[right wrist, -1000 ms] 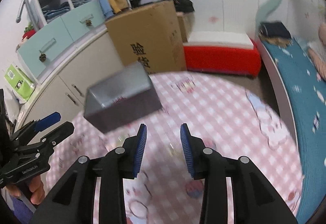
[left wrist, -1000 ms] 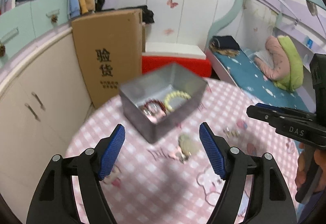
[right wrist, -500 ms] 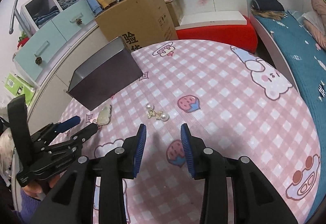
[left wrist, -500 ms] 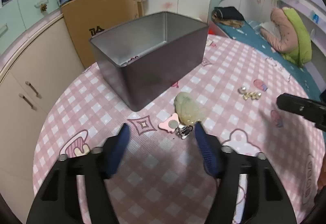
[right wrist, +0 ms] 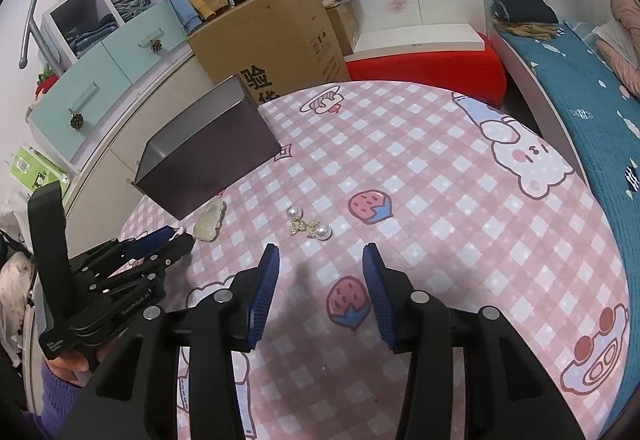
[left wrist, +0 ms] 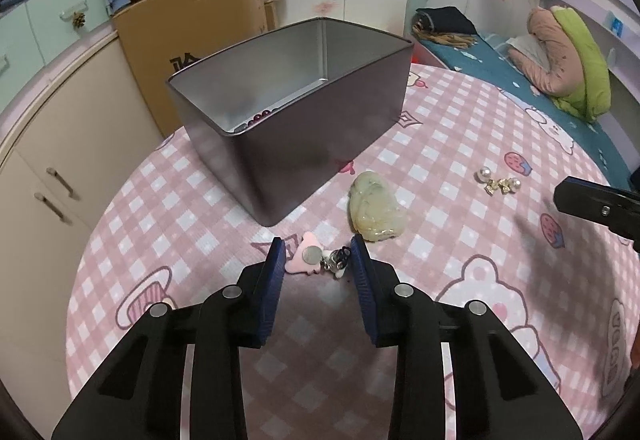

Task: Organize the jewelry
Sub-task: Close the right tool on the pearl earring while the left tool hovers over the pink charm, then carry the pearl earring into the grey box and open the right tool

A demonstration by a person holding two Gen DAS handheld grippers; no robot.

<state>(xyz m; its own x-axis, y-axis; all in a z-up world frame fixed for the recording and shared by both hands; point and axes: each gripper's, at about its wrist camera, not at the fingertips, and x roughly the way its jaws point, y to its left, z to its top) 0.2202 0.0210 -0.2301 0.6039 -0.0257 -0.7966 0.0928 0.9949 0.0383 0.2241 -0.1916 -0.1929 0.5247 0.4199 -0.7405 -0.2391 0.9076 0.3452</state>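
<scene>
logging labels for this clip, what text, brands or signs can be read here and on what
"验" above a cut-off character: printed in black on the cardboard box.
Logo ending "Robot.AI": white on the left gripper body; its first letters are too small to be sure.
Small white label lower on that body: too small to read.
Green packet: print too blurred.

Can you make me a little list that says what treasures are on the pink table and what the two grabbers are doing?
Box: grey metal tin, open, dark red beads inside
Green piece: pale green carved jade pendant, on pink checked tablecloth beside tin
Earrings: gold pearl earrings, ahead of right gripper
Charm: small pink-and-silver charm, between left gripper's blue pads
Left gripper: jaws closing around charm
Right gripper: open, nothing between jaws
</scene>
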